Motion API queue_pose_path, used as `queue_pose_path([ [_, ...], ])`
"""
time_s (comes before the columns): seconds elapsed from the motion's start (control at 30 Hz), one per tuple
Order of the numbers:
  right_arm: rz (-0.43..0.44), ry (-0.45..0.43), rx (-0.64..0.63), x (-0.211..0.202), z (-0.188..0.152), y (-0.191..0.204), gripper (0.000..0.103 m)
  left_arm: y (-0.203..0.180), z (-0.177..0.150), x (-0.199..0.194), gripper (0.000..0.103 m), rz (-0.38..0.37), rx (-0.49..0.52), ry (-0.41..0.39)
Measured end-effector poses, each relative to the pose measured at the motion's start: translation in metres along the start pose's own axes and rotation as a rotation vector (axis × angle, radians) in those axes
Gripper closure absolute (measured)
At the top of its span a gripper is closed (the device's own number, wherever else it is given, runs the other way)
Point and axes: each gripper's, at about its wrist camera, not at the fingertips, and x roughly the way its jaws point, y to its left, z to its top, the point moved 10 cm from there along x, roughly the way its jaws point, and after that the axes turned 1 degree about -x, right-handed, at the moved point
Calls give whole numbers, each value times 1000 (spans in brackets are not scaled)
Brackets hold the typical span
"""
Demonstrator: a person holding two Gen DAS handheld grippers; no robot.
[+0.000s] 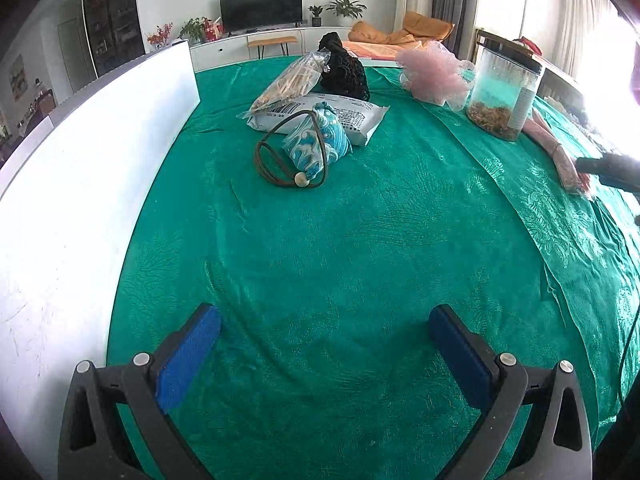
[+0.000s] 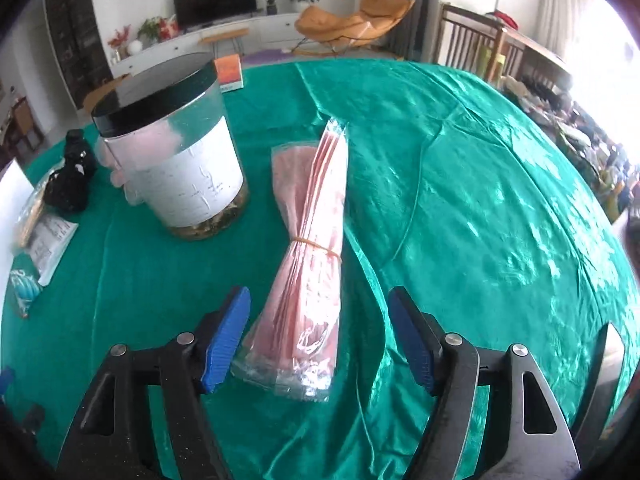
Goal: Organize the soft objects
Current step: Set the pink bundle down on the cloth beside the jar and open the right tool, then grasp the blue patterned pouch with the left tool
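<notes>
My right gripper (image 2: 318, 294) is open, pointing down at the green cloth (image 2: 460, 200). A pink bundle of plastic bags (image 2: 312, 240), tied with a rubber band, lies with its near end between the blue pads; neither pad touches it. My left gripper (image 1: 324, 314) is open over bare cloth with nothing between its fingers. Farther off lie a blue wave-patterned pouch (image 1: 320, 140) with a brown cord (image 1: 276, 168), a black mesh pouch (image 1: 344, 68) and a pink mesh puff (image 1: 434, 74). The pink bundle (image 1: 560, 152) also shows at the right edge of the left wrist view.
A clear jar with a black lid (image 2: 176, 152) stands just left of the bundle. A white packet (image 1: 344, 116) and a bag of sticks (image 1: 288, 84) lie behind the blue pouch. A white board (image 1: 80, 180) borders the cloth on the left. A folded cloth edge (image 1: 520, 208) runs along the right.
</notes>
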Motion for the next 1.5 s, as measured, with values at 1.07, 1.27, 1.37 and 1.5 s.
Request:
queue_pose_path([
  [1.07,-35,-43,2,-15,-73,-7,19,1,0,0,0,1,0,1],
  [1.27,-35,-43,3,-15,-73,-7,19,4,21,9,0,19,16,30],
  [1.37,-35,-43,3,-15,-73,-7,19,15,61,12,0,49,-37,-31],
  [1.5,-36,-43,3,-15,-73,-7,19,17,97,37,0,15,-65,-27],
])
